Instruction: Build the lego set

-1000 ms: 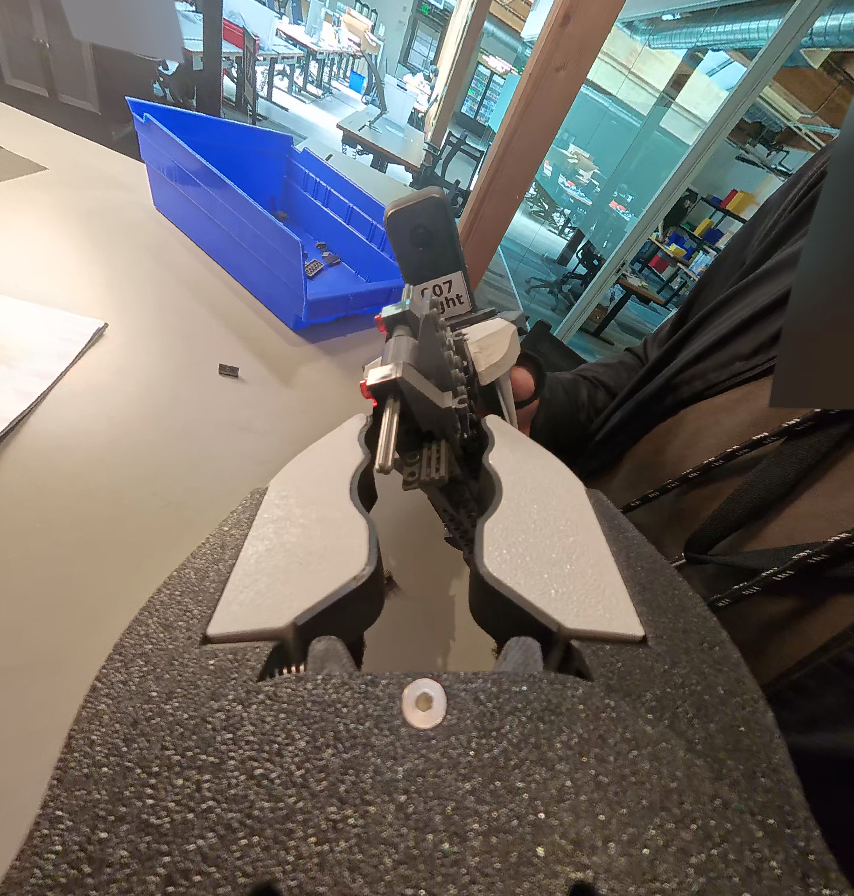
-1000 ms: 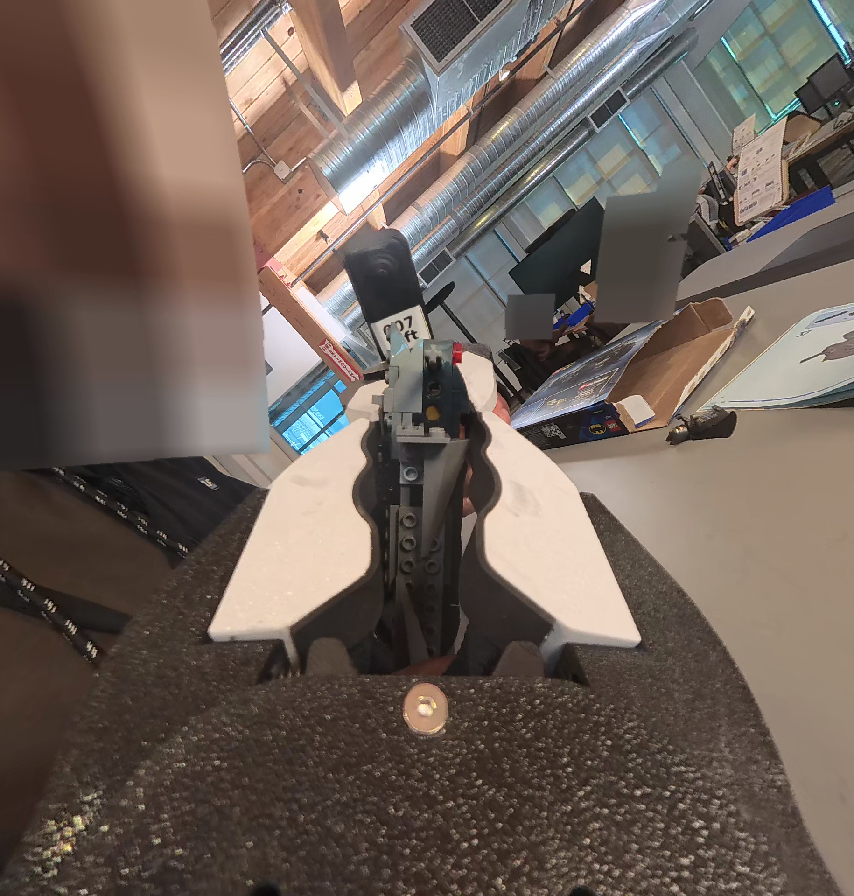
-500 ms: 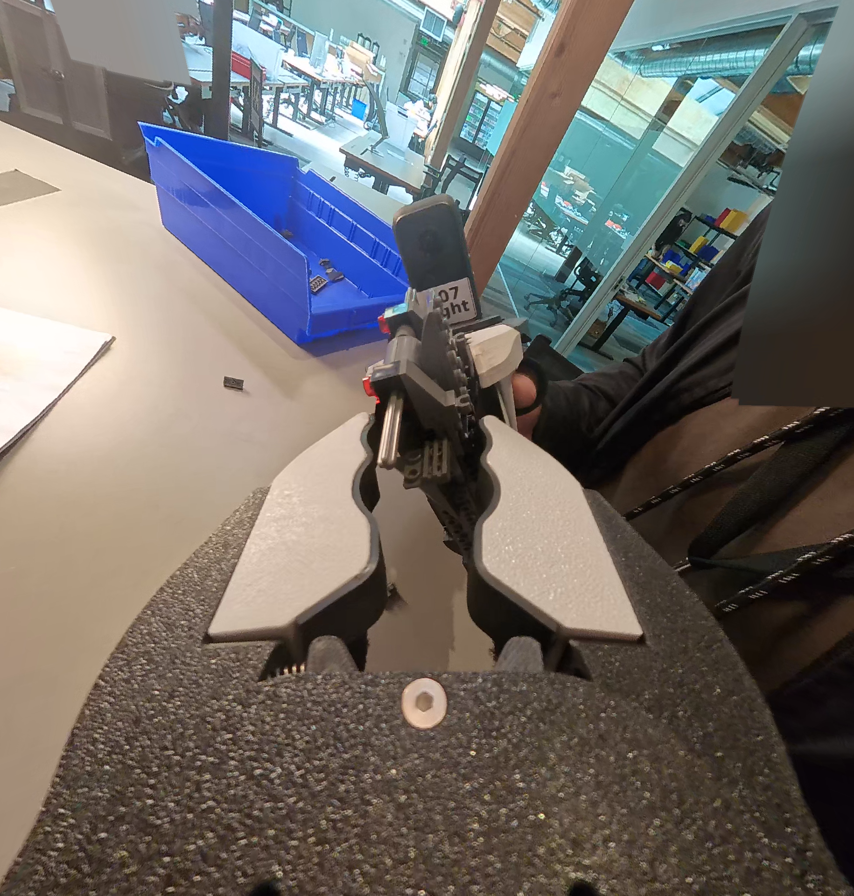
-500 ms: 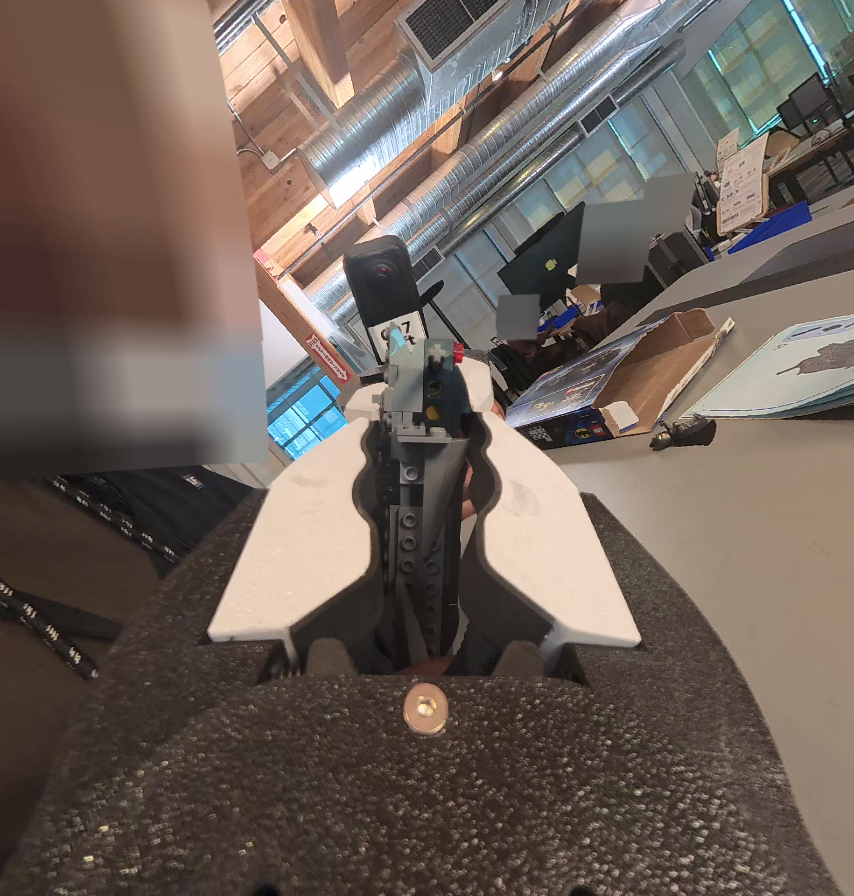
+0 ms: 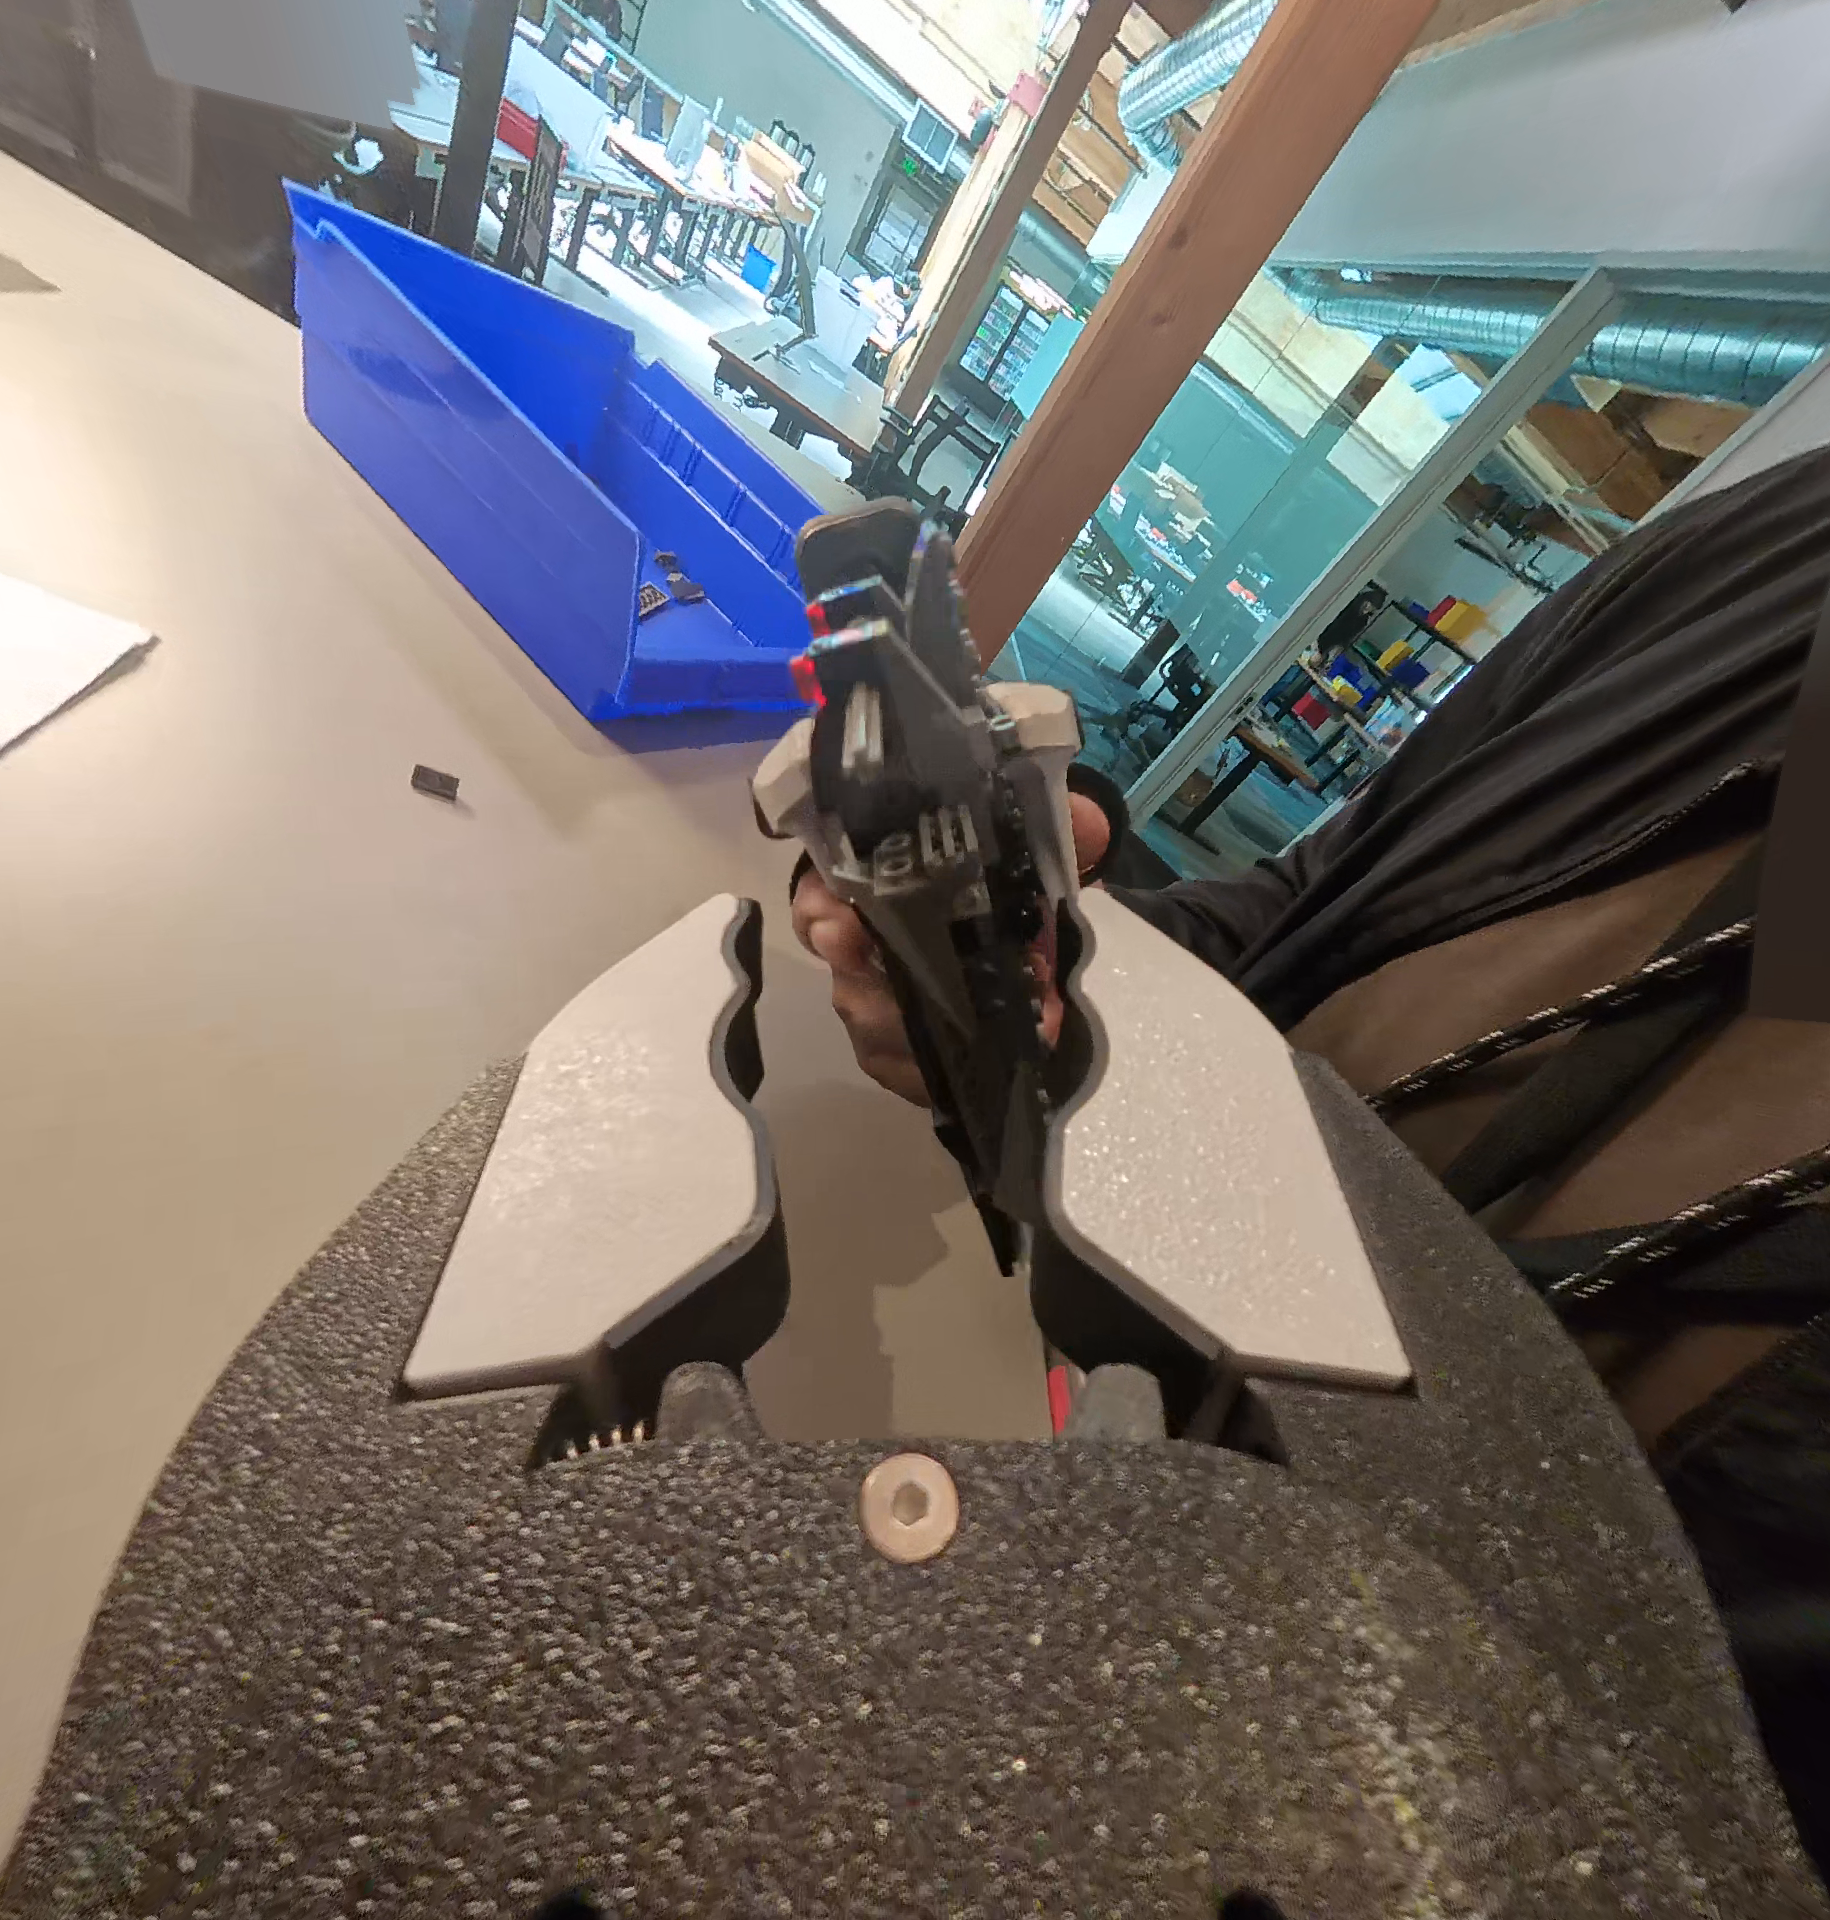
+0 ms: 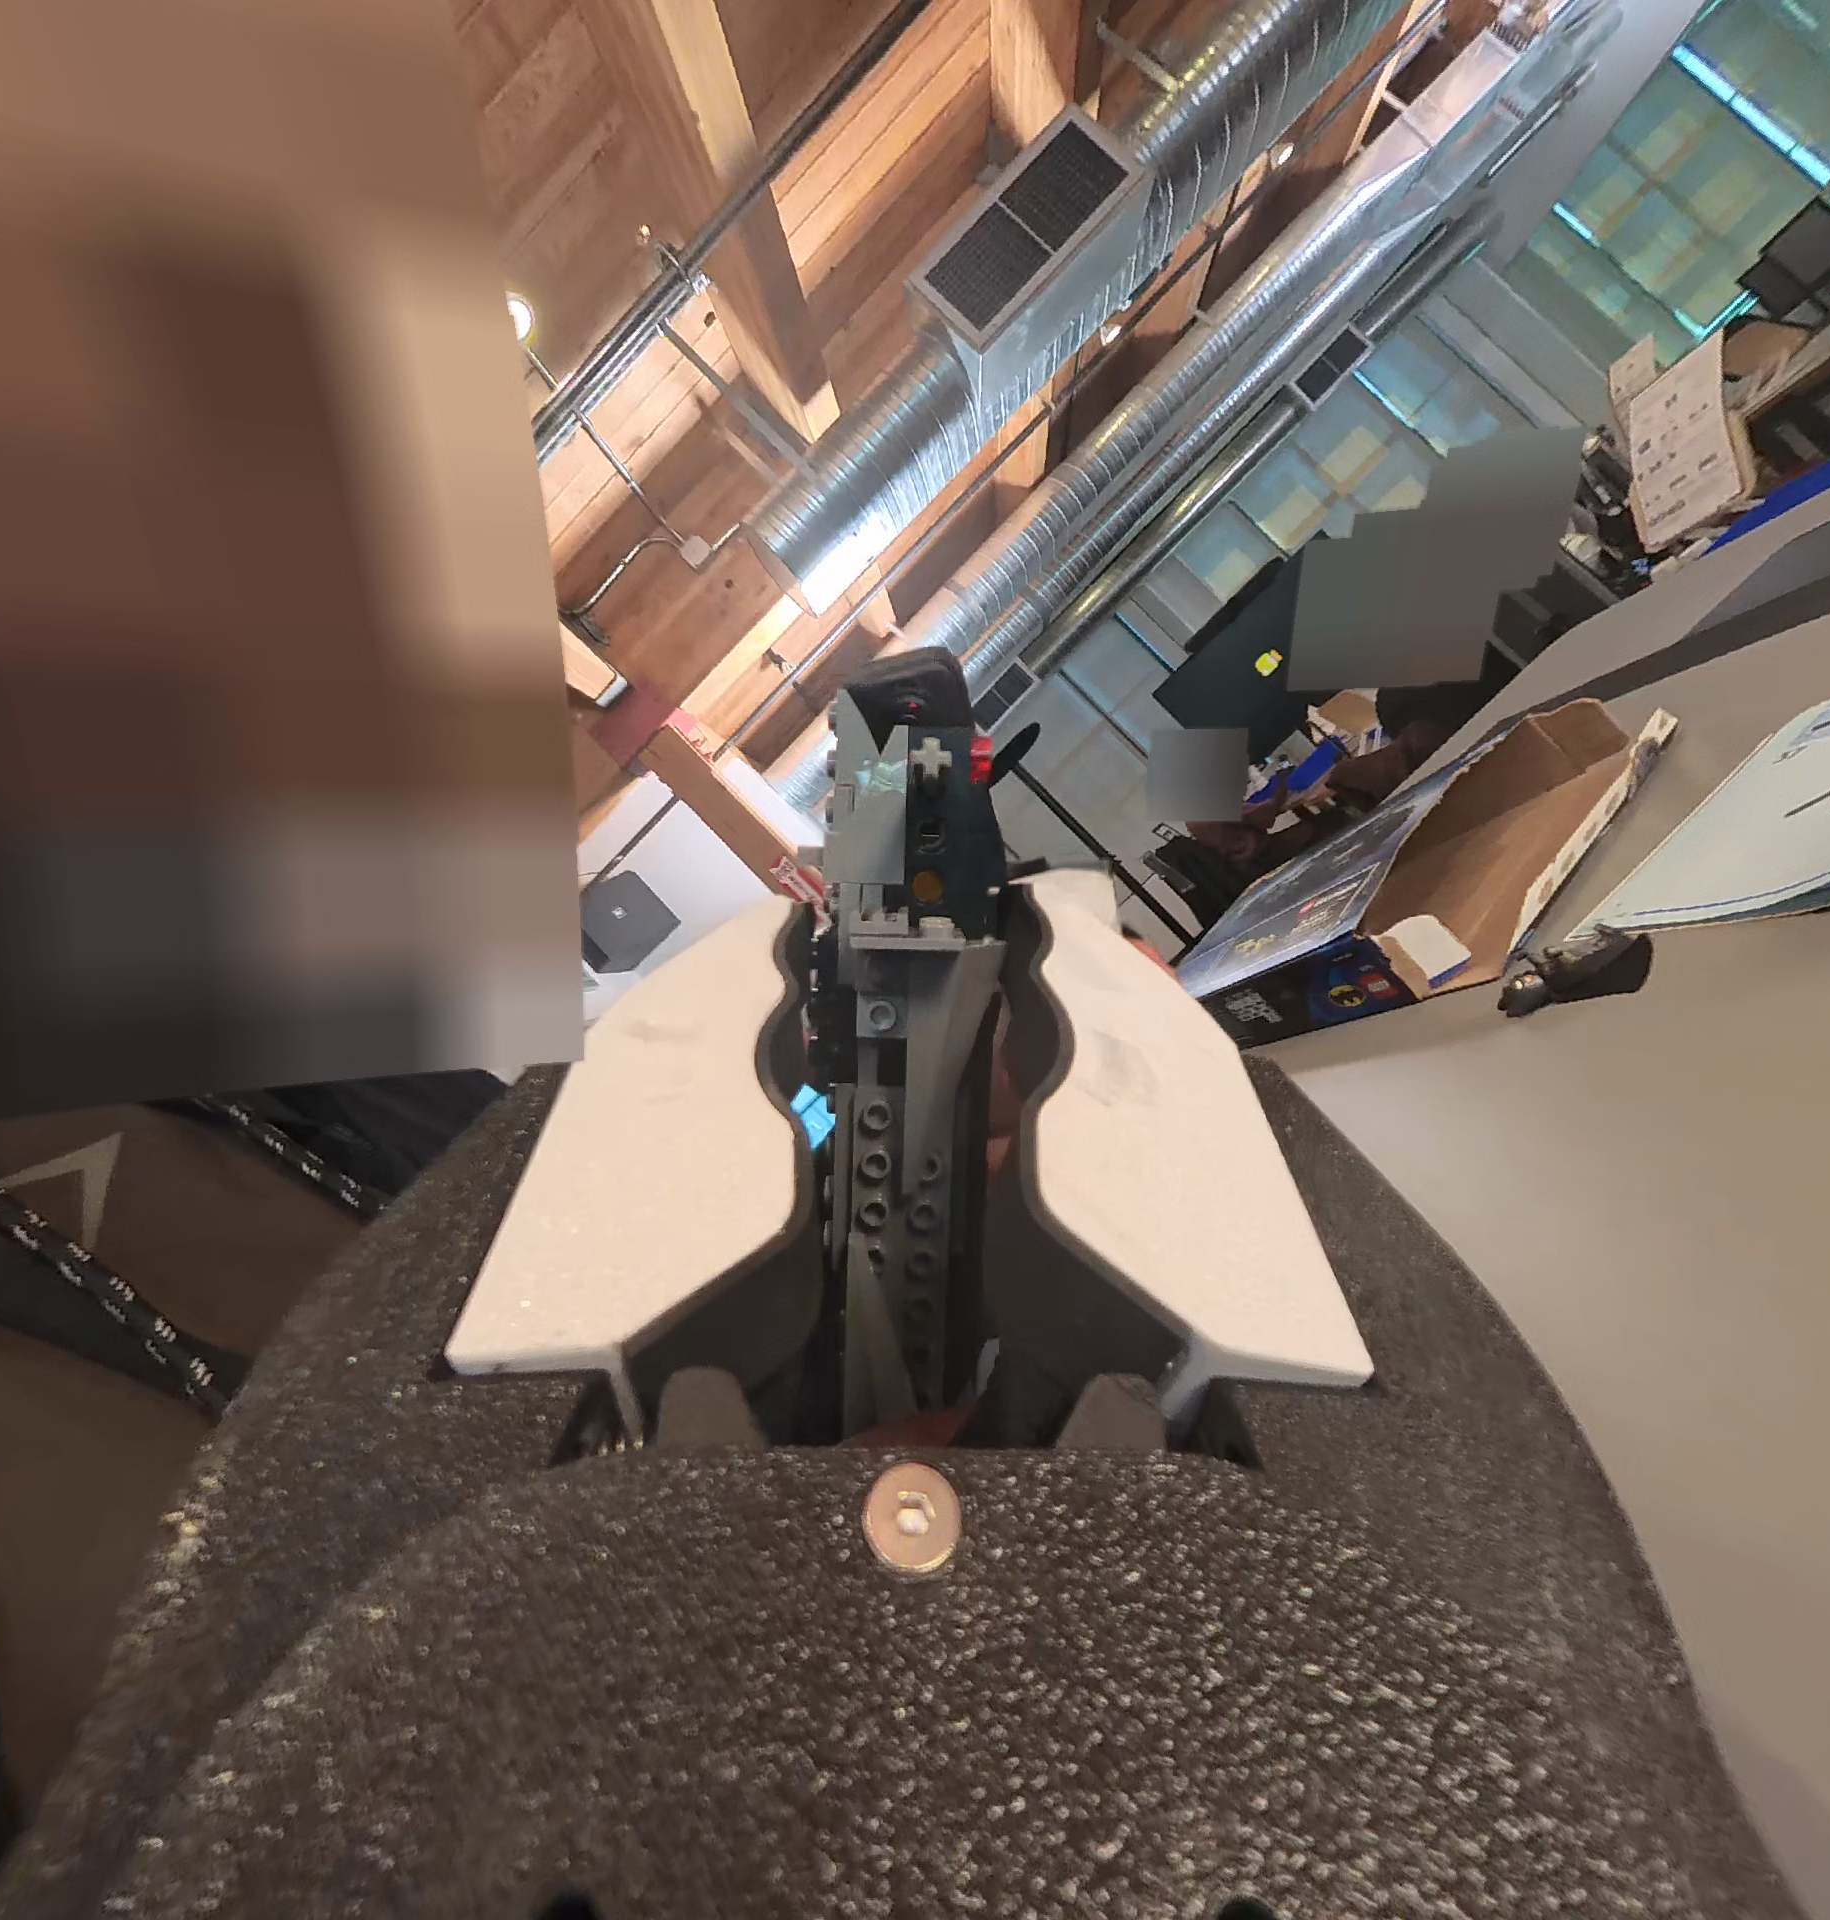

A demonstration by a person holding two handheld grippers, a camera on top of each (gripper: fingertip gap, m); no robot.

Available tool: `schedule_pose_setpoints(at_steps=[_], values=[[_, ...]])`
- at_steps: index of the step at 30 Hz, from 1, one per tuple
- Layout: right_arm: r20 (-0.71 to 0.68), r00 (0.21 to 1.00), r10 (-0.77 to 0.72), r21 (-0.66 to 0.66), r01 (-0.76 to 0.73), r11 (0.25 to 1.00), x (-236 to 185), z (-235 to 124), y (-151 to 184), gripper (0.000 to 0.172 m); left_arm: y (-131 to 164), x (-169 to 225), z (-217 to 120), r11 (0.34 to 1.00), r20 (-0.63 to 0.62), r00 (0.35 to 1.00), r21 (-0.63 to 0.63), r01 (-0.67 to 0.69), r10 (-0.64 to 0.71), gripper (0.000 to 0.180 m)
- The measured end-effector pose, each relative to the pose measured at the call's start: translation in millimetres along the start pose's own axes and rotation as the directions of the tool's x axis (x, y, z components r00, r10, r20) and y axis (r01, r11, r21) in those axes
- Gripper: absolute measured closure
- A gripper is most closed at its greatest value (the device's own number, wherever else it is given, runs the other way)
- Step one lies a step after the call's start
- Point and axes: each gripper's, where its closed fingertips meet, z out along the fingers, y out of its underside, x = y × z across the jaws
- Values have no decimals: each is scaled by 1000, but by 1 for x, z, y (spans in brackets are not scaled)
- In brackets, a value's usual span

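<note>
A grey and black brick model (image 5: pixel 911 790) with small red studs stands upright in the air between both grippers. In the left wrist view, my left gripper (image 5: pixel 909 935) is open. Its left finger (image 5: pixel 620 1122) stands clear of the model, and the model's lower edge lies beside its right finger (image 5: pixel 1191 1143). My right gripper (image 6: pixel 916 914) is shut on the same model (image 6: pixel 890 1039), whose studded plate runs down between its white fingers. The right gripper also shows in the left wrist view (image 5: pixel 916 748), clasping the model's far end, with a hand (image 5: pixel 859 997) behind it.
A blue bin (image 5: pixel 495 416) with a few dark pieces stands on the table at the back left, with a loose dark piece (image 5: pixel 435 781) in front and paper (image 5: pixel 17 665) at the left. An open cardboard box (image 6: pixel 1410 914), a booklet (image 6: pixel 1773 831) and a small dark figure (image 6: pixel 1576 971) lie at the right. My left and right fingertips are right by each other. The loose dark piece (image 5: pixel 435 781) is about 25 cm from both grippers' fingertips.
My left gripper's jaws have opened wider and let go of the model; its left finger has drawn away. The right gripper has kept its hold, and the model has tilted and come closer.
</note>
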Motion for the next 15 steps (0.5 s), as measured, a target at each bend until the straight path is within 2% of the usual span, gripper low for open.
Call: schedule_pose_setpoints(at_steps=[5, 11, 15], values=[[-41, 998, -55, -24, 54, 998, 3, 0, 1, 137, 0, -3, 3, 983, -18, 986, 79, 166, -165, 130], [-61, 995, -82, -31, 80, 996, 4, 2, 4, 137, -5, 0, 4, 962, -32, 976, 162, 219, -217, 146], [-76, 992, -104, -46, 101, 994, 4, 3, 6, 137, -7, -1, 4, 949, -28, 970, 202, 241, -240, 146]])
